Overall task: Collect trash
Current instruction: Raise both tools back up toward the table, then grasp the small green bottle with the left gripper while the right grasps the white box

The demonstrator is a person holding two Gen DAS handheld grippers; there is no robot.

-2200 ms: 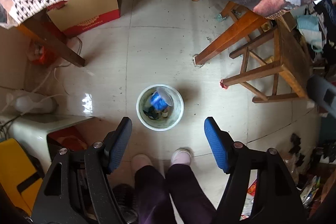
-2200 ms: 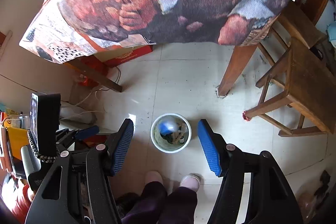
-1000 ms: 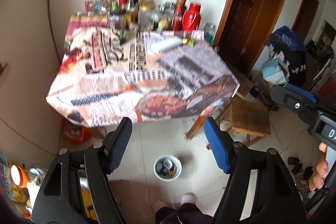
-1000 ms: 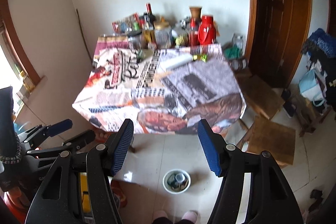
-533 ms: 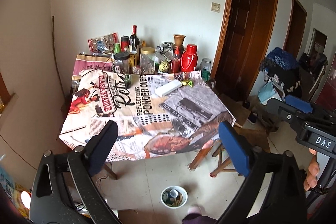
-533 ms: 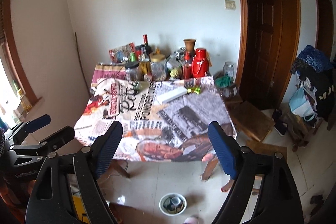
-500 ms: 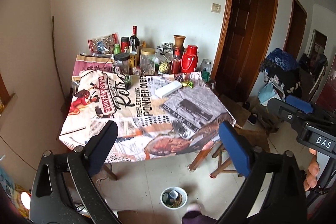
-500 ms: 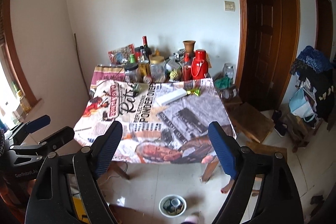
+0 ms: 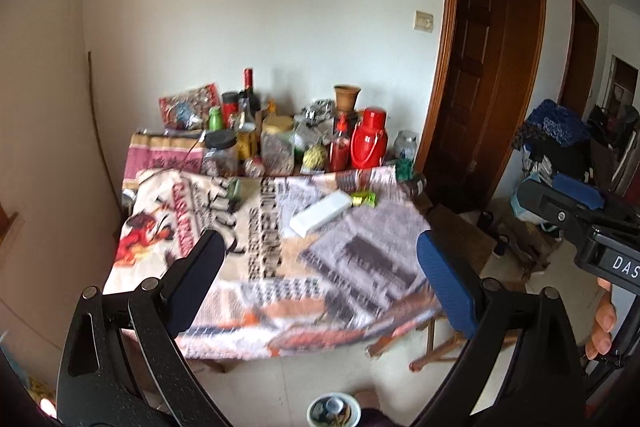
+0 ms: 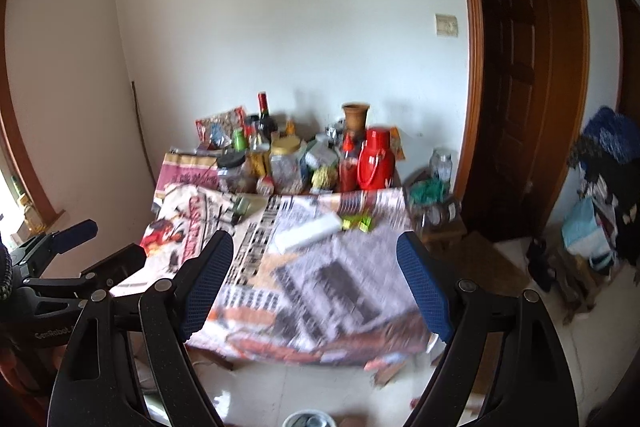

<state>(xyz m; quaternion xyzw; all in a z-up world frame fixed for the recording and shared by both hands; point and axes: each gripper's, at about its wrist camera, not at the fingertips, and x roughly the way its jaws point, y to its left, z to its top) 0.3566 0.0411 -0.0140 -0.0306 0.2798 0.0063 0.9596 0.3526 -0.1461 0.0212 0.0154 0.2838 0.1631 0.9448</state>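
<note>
Both tools, left tool [image 9: 316, 283] and right tool [image 10: 314, 283], gape wide and empty above the newspaper-print cloth-covered table [image 9: 360, 267]; trash, a white flat box [image 9: 319, 213] and crumpled green wrapper [image 9: 363, 199], lies there.

Home dining room: cluttered table [image 9: 280, 267], wooden door [image 9: 488, 87].

"DAS" on right tool [image 9: 576, 227]; "GenRobot", perhaps, on left tool [image 10: 52, 279].

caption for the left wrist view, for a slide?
Open, empty left gripper faces a cluttered table: white box beside green wrapper; trash bin on floor below.
</note>
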